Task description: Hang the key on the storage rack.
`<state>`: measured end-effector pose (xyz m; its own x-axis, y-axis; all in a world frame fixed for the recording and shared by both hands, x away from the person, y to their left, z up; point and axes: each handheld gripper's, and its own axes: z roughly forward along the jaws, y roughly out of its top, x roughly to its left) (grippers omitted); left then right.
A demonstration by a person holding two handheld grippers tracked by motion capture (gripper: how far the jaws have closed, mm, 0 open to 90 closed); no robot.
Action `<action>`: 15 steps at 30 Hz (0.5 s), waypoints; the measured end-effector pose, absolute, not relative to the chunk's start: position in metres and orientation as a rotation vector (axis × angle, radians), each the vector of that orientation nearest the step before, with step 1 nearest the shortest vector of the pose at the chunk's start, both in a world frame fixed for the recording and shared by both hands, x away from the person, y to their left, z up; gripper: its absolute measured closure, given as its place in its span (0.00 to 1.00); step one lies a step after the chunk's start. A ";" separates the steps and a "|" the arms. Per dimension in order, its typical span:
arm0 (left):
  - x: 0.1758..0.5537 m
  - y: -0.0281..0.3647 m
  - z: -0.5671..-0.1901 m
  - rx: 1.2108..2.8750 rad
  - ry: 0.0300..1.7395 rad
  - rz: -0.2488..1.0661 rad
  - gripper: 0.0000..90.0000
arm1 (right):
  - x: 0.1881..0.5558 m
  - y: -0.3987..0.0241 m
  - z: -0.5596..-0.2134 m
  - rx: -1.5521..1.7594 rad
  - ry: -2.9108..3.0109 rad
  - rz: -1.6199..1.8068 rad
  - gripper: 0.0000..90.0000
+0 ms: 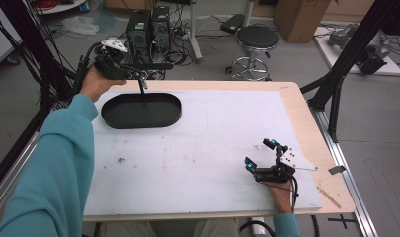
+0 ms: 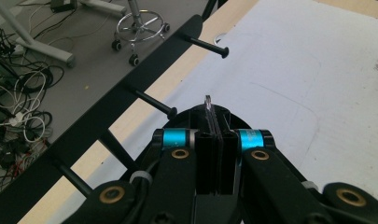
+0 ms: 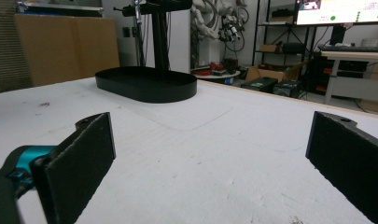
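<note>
left gripper [image 1: 143, 84] pinching clear thin strip [image 2: 208, 103] above black tray [image 1: 140, 110], right gripper [image 1: 260, 153] spread

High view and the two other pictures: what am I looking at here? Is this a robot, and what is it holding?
There is no robot here. A person in teal sleeves holds a hand tool with two black jaws in each hand.

The high view comes from a camera above the table, looking down. The other two pictures come from small cameras riding on each tool, looking along its jaws.

On the white table sheet lies an oval black tray.

The left gripper is raised at the tray's far side. Its jaws are closed, with a thin clear sliver between the pads. It seems to carry a black bar with pegs, though the grip itself is hard to make out.

The right gripper rests near the table's front edge. Its jaws are wide open and hold nothing.
</note>
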<state>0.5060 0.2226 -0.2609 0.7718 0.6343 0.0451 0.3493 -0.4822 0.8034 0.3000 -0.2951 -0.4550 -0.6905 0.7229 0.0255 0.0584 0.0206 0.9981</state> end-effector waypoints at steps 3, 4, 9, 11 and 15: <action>0.508 0.222 -0.263 2.127 0.739 0.431 0.99 | 0.300 -0.295 -0.455 0.796 1.798 1.719 0.01; 0.509 0.222 -0.264 2.128 0.744 0.435 0.99 | 0.300 -0.295 -0.455 0.796 1.798 1.719 0.01; 0.513 0.221 -0.267 2.124 0.759 0.448 0.99 | 0.300 -0.295 -0.455 0.802 1.798 1.726 0.01; 0.513 0.221 -0.268 2.123 0.761 0.450 0.99 | 0.300 -0.295 -0.455 0.801 1.798 1.727 0.01; 0.515 0.221 -0.269 2.126 0.774 0.461 0.99 | 0.300 -0.295 -0.455 0.802 1.797 1.726 0.01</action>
<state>0.5150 0.2209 -0.2691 0.7453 0.6641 0.0593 0.3687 -0.4847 0.7931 0.3003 -0.2954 -0.4554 -0.6904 0.7226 0.0333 0.0624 0.0136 0.9980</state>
